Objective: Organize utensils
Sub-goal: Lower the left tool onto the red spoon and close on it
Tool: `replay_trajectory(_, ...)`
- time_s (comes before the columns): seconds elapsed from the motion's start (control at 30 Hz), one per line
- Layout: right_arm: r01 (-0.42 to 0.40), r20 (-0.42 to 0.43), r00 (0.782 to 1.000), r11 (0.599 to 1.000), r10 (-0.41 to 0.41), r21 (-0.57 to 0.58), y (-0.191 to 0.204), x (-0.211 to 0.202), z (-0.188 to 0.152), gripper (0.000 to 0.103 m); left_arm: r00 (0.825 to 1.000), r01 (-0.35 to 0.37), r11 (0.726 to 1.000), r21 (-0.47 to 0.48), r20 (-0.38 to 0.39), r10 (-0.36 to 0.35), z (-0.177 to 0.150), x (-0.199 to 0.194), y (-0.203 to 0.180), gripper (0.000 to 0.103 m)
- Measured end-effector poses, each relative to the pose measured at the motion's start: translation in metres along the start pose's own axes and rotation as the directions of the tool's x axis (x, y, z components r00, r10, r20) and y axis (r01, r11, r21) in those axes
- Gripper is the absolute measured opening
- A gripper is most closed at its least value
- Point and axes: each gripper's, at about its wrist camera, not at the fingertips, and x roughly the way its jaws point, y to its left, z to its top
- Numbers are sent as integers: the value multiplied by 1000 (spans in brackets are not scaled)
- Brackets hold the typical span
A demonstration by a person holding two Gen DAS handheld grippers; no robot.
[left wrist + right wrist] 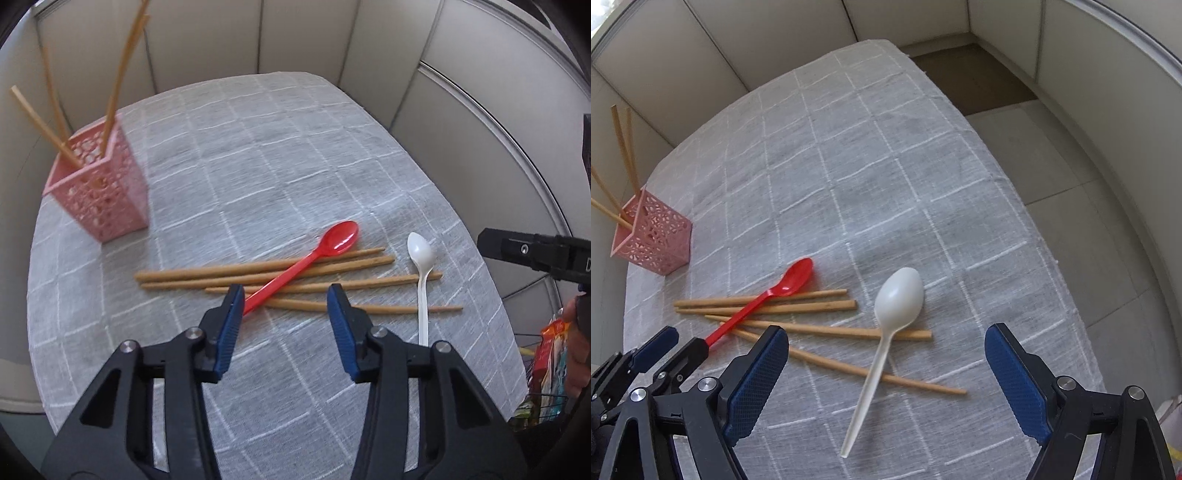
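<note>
Each handheld gripper, the left gripper and the right gripper, has a matte black plastic frame with triangular cut-outs. Round silver screws sit at the linkage joints. The two fingers carry long blue pads with a fine cross-hatched texture.

Both wrist views angled steeply down, close over shared utensil-strewn tablecloth

Tablecloth: grey, white grid lines. Holder at far left corner: pink, perforated pattern. Chopsticks: tan wood. One spoon red, translucent; other spoon white. Gripper pads: blue, cross-hatched; frames black.
</note>
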Motion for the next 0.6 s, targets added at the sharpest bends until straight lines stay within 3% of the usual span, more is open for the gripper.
replay_trajectory(0.23,-6,-44,999,996,10,88,-30,13,8,83,999,41,993,112,-31,-38,23,36,-35,39)
replay_trajectory(0.37,-6,-63,998,995,13,102,-33,20,9,83,999,22,985,171,-41,-15,29,56,-52,38)
replay_trajectory(0.57,7,-59,998,993,0,119,-38,22,14,83,998,-35,970,241,-45,47,34,76,-76,25)
replay_trajectory(0.6,4,-58,998,992,4,127,-39,22,14,83,997,-50,970,236,-47,63,36,79,-77,20)
